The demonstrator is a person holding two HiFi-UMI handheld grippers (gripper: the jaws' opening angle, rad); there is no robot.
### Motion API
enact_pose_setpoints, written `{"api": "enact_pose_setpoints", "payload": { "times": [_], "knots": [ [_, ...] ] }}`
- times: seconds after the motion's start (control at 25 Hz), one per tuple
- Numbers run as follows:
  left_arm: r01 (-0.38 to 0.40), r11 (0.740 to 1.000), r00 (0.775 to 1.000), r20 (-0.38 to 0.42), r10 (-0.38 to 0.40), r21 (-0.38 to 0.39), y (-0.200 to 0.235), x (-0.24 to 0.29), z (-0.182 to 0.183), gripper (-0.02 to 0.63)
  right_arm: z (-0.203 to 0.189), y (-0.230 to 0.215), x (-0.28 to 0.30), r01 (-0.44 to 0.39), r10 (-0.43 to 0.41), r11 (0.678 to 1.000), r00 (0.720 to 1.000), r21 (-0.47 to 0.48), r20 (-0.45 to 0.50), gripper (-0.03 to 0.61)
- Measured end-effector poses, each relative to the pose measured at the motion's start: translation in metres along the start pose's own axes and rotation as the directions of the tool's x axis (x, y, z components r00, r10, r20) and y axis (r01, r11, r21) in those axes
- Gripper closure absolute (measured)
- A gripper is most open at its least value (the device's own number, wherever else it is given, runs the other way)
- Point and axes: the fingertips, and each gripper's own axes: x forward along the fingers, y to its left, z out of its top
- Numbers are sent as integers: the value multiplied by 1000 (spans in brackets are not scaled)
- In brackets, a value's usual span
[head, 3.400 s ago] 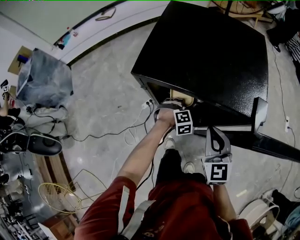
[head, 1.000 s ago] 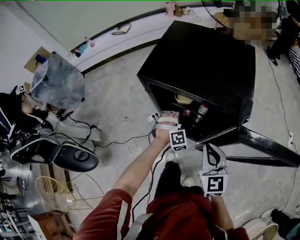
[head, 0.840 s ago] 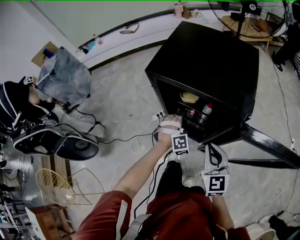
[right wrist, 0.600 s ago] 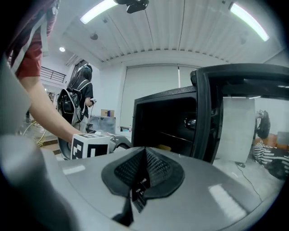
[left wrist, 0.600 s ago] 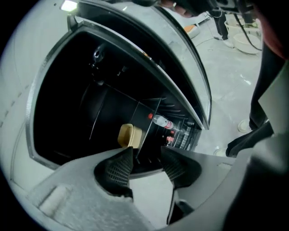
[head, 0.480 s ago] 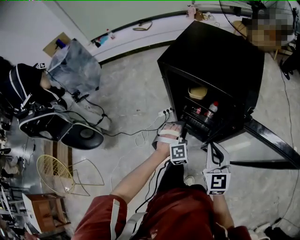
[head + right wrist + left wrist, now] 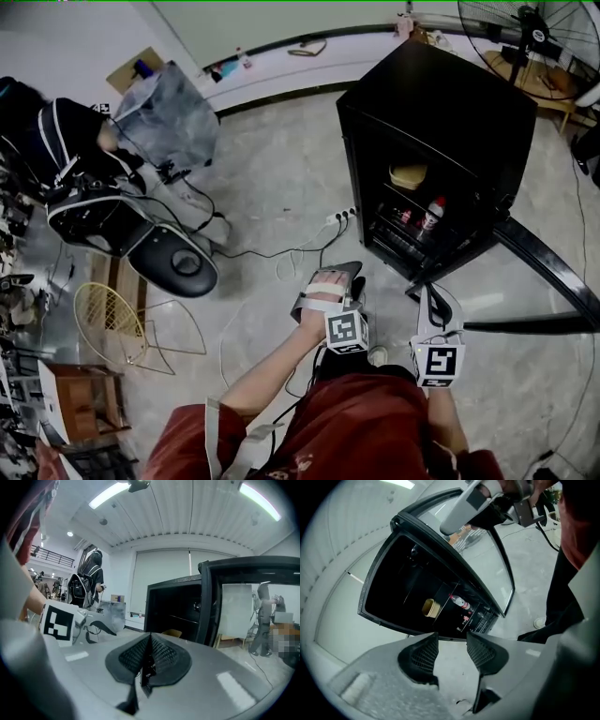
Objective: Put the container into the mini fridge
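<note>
One tan round container (image 7: 409, 176) in black mini fridge (image 7: 441, 103), eleven o'clock of red-capped bottle (image 7: 433, 214), per head view; left gripper (image 7: 451, 644) parted, right gripper (image 7: 149, 654) closed

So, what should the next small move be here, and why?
Probably swing the right gripper to the open door and start pushing it shut. The yellow container already sits on a shelf in the mini fridge. The left gripper is open, empty and outside the fridge, and the right, shut on nothing, is nearest the door.
</note>
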Motion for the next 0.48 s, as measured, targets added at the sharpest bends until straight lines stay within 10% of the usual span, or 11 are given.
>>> {"api": "enact_pose_setpoints", "payload": {
  "times": [0.48],
  "knots": [
    [-111, 945, 992, 26, 125, -308, 3, -87, 2, 417, -11, 8, -20, -24, 24, 1000, 1000, -17, -19, 578]
  ]
}}
